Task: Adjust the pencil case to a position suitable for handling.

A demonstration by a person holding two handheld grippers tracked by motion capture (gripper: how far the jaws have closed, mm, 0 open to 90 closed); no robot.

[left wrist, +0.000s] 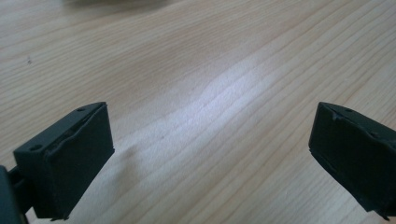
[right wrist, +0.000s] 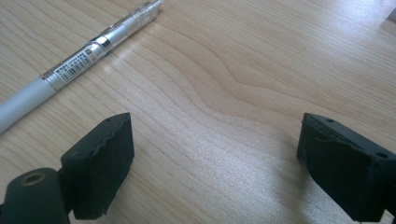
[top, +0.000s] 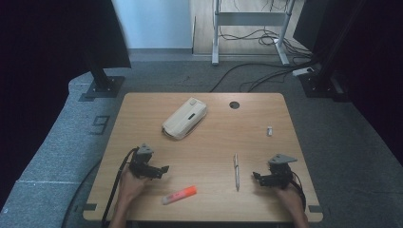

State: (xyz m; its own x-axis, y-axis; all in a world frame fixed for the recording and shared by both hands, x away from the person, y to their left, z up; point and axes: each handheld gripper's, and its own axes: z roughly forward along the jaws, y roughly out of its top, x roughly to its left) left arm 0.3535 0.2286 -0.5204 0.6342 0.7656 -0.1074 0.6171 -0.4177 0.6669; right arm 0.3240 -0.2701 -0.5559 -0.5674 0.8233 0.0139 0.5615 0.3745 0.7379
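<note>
On the wooden table lie a beige pencil case at the back middle, a white and clear pen at the front right, and an orange highlighter near the front edge. My left gripper rests at the front left, above the highlighter, and is open. In the left gripper view its jaws stand wide apart over bare wood. My right gripper sits just right of the pen. It is open with nothing between the jaws, and the pen lies off to its upper left.
A small white object lies at the right side of the table, and a black round hole is near the back edge. Dark stands and cables are on the grey floor beyond the table.
</note>
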